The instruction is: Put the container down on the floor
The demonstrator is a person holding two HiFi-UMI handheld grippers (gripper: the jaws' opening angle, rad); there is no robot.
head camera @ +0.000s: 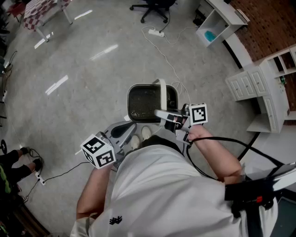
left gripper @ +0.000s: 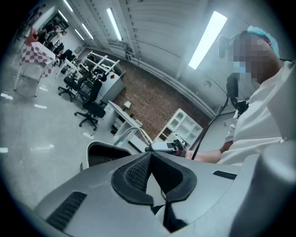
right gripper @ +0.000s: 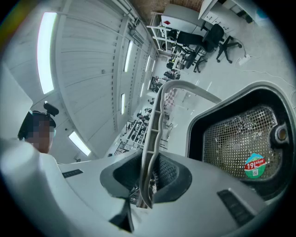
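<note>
The container [head camera: 149, 102] is a grey basket with a black mesh bottom and a white hoop handle [head camera: 163, 89]. It is low over the grey floor, just ahead of the person's shoes [head camera: 140, 134]; I cannot tell if it touches the floor. My right gripper [head camera: 163, 113] is shut on the handle [right gripper: 155, 134], which stands upright between its pads. Below the jaws the basket [right gripper: 240, 139] shows a round sticker [right gripper: 253, 165] inside. My left gripper [head camera: 123, 131] hangs to the left of the basket, shut with nothing in it, and its view shows the basket [left gripper: 104, 155] just past the jaws.
A power strip [head camera: 156, 32] with a white cable lies on the floor beyond the basket. An office chair [head camera: 152, 7] stands at the back, white shelf units [head camera: 266, 88] to the right, a checked table [head camera: 41, 11] at the far left.
</note>
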